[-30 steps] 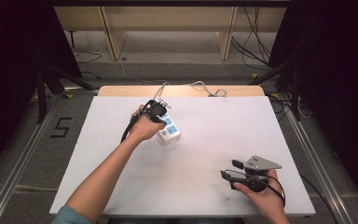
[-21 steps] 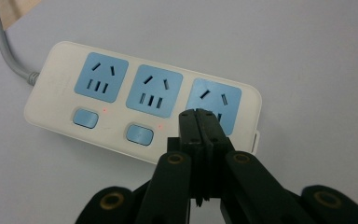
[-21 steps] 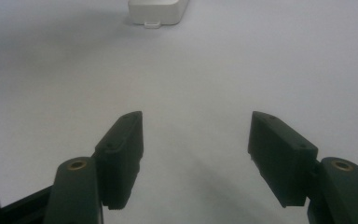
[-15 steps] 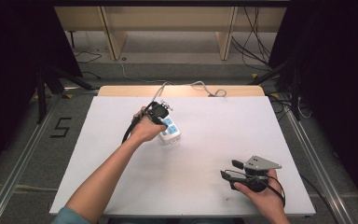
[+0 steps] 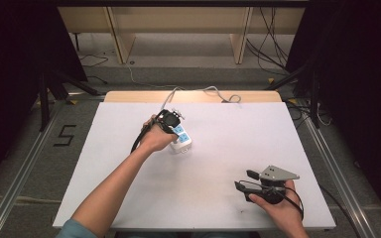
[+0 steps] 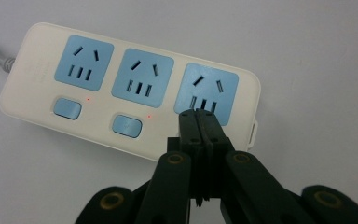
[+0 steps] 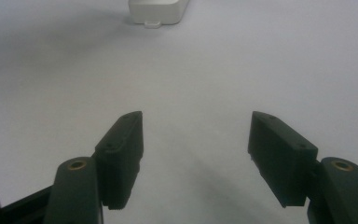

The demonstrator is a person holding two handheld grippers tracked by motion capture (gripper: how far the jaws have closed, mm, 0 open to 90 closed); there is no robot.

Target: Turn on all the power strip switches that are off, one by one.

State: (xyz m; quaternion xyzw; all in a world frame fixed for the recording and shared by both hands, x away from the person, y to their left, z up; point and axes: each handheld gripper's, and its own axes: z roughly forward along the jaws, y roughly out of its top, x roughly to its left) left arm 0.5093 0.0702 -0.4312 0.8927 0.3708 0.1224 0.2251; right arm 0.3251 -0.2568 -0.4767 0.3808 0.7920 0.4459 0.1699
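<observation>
A white power strip (image 6: 121,88) with three blue sockets and blue switches lies on the white table (image 5: 218,148), left of its middle in the high view (image 5: 184,141). My left gripper (image 6: 199,115) is shut with nothing between its jaws. Its tips press down on the strip just below the right-hand socket, and small red lights glow beside the two switches that show. My right gripper (image 5: 243,181) rests near the table's front right, held in a hand, jaws open and empty (image 7: 196,135). The strip's end (image 7: 158,10) shows far ahead of it.
The strip's grey cable (image 5: 213,91) runs off over the table's far wooden edge. Wooden furniture legs and loose cables stand on the floor behind. Metal rails run along both sides of the table.
</observation>
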